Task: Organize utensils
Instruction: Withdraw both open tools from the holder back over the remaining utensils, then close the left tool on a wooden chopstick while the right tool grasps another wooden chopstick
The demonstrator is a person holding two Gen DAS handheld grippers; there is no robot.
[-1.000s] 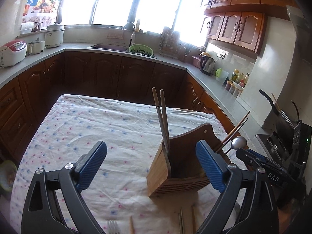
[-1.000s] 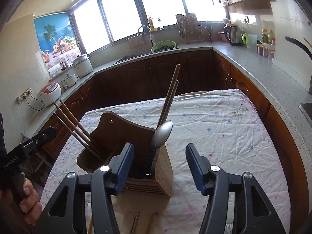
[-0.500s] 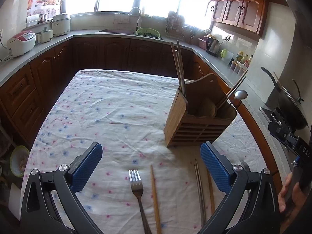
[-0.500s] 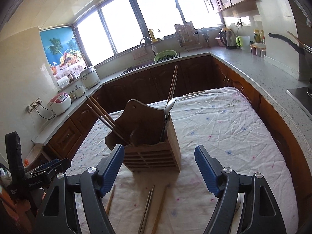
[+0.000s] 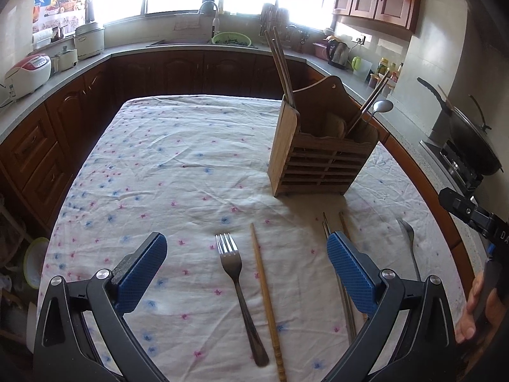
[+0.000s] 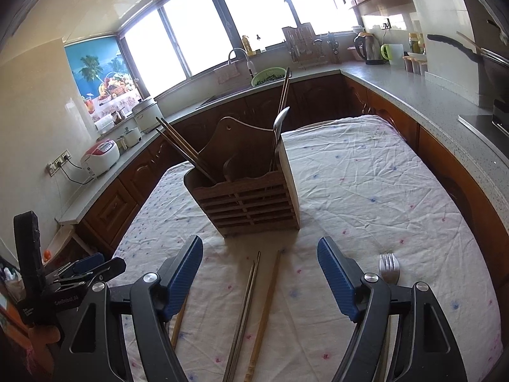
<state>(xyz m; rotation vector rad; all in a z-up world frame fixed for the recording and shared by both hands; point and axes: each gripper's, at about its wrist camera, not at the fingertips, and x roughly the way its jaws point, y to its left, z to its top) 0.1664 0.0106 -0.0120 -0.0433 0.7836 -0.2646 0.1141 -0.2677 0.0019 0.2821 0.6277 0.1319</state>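
**A:** Where did the utensils lie?

**B:** On the counter (image 5: 178, 146), draped in a white cloth sprinkled with pink and blue flowers. A slatted wooden utensil holder with a tall arched back (image 5: 321, 162) stood upright toward the far right of it. Dark wooden chopsticks (image 5: 280, 63) leaned out of its left compartment; more chopsticks and a steel spoon (image 5: 380, 108) leaned out of the right one.

**A:** And the loose pieces?

**B:** Nearer the cameras, in front of the holder. A steel fork (image 5: 238, 283) lay flat, tines toward the holder, with a single pale wooden chopstick (image 5: 265, 289) just beside it on its right. Further right lay a pair of grey metal chopsticks (image 6: 245, 305) and another wooden chopstick (image 6: 265, 308), and beyond them a second steel fork (image 6: 388, 269).

**A:** The left claw?

**B:** The left claw (image 5: 245, 273) hung above the first fork and its neighbouring chopstick, blue pads wide apart, gripping nothing.

**A:** The right one?

**B:** The right claw (image 6: 259, 277) hovered over the metal pair and the wooden chopstick. Its jaws had just been widening and stood apart, nothing pinched between them; the second fork lay outside its right finger (image 6: 340, 283).
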